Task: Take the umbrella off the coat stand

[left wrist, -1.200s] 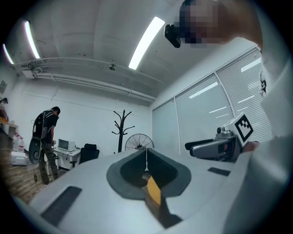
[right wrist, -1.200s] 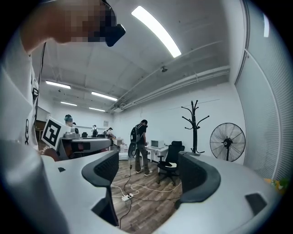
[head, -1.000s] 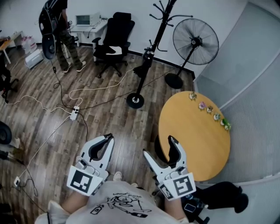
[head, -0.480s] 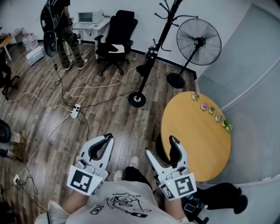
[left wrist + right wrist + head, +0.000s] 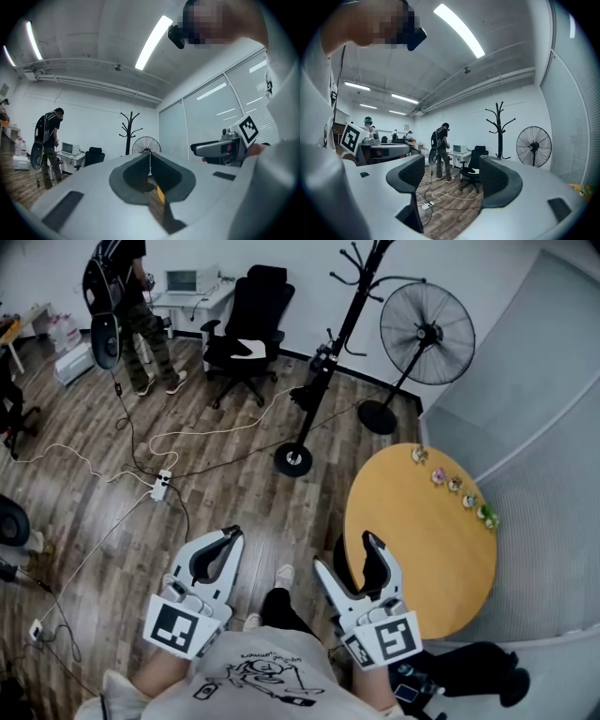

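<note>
A foot (image 5: 284,575) has stepped forward between the left gripper (image 5: 228,535) (jaws together, empty) and the right gripper (image 5: 343,552), whose wide jaws are closing on nothing, so the umbrella (image 5: 309,390), partway up the coat stand (image 5: 354,306) well ahead of both, is likely being approached, not yet reached.

An office workroom: a white desk (image 5: 195,300) with a laptop (image 5: 180,281), a black swivel chair (image 5: 246,334), a coat stand (image 5: 330,351), a pedestal fan (image 5: 427,332), a round wooden table (image 5: 412,549), ceiling strip lights (image 5: 151,42), and cables running to a power strip (image 5: 160,486) on the wood-plank floor (image 5: 225,502).
</note>
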Demonstrator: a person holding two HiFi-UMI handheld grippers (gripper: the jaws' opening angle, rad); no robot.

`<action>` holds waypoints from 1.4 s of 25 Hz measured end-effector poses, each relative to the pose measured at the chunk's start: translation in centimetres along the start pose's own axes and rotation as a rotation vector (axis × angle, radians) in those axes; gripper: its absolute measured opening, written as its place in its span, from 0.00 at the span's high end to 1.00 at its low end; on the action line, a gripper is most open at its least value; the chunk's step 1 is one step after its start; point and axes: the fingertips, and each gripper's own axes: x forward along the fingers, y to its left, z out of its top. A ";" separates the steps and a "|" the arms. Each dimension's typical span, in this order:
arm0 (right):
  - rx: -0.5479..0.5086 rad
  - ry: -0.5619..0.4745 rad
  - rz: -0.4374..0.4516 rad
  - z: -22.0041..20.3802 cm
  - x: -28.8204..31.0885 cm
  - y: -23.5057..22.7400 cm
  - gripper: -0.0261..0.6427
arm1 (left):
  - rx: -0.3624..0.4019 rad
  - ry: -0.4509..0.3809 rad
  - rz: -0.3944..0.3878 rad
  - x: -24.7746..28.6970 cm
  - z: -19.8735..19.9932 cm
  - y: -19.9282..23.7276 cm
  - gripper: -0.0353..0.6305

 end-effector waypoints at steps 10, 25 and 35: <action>0.009 0.002 0.006 -0.2 3.3 -3.7 0.42 | 0.002 0.009 0.001 4.8 -0.5 1.5 0.93; 0.015 -0.004 0.018 0.4 8.0 -9.5 0.42 | 0.013 0.006 0.011 12.0 -0.2 3.5 0.93; 0.017 -0.004 0.028 1.0 11.1 -13.6 0.42 | 0.014 -0.002 0.001 17.1 0.0 4.4 0.93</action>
